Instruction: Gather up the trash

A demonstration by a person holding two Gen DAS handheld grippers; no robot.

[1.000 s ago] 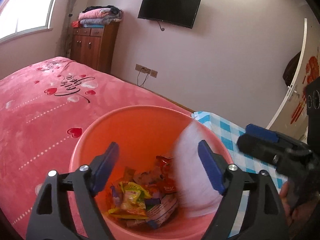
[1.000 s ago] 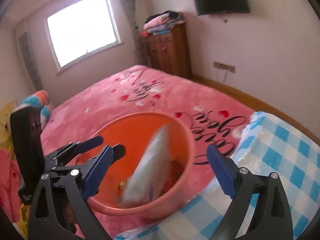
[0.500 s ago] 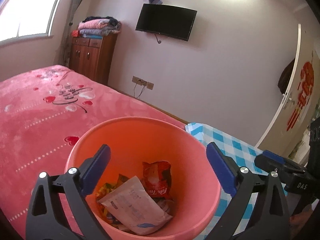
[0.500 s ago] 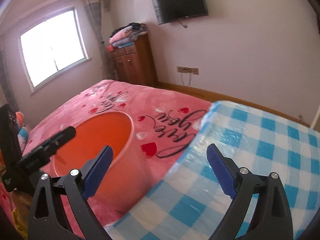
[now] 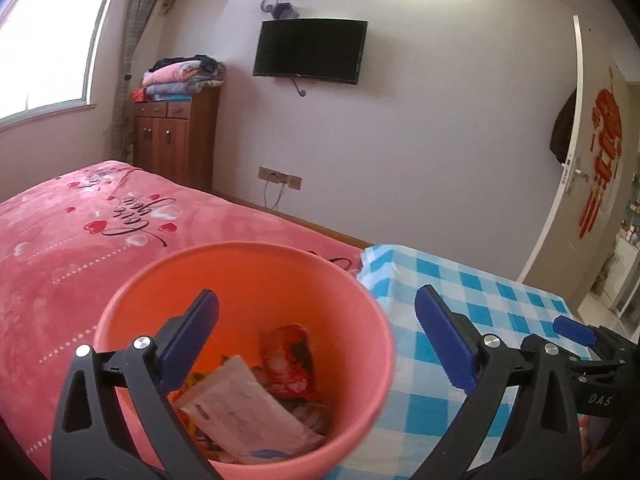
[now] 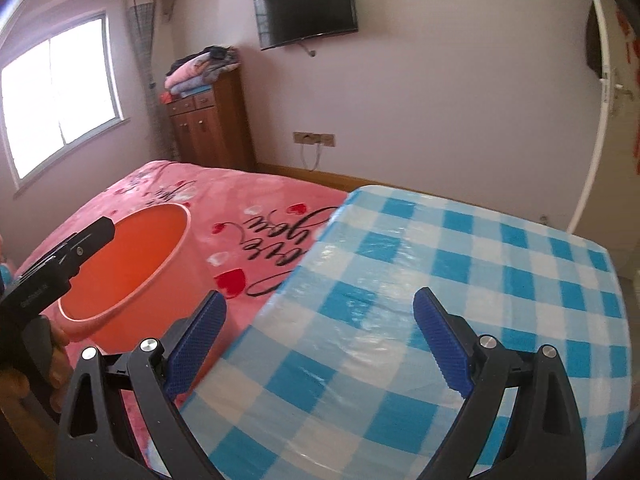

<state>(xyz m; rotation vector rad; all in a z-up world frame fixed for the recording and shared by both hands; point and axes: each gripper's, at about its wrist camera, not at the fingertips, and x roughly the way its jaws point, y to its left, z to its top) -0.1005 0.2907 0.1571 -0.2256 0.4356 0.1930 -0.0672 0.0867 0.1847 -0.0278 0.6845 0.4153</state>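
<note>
Jaws of left gripper (image 5: 316, 336) just opened wide, empty, above bucket (image 5: 168, 280).

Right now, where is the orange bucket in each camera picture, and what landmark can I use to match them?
Left wrist view: the orange bucket fills the lower middle, wrappers inside, just beyond the open left gripper.
Right wrist view: the bucket is at the middle left, resting on the pink bedspread.
Shared landmark: the black TV on the wall.
</note>
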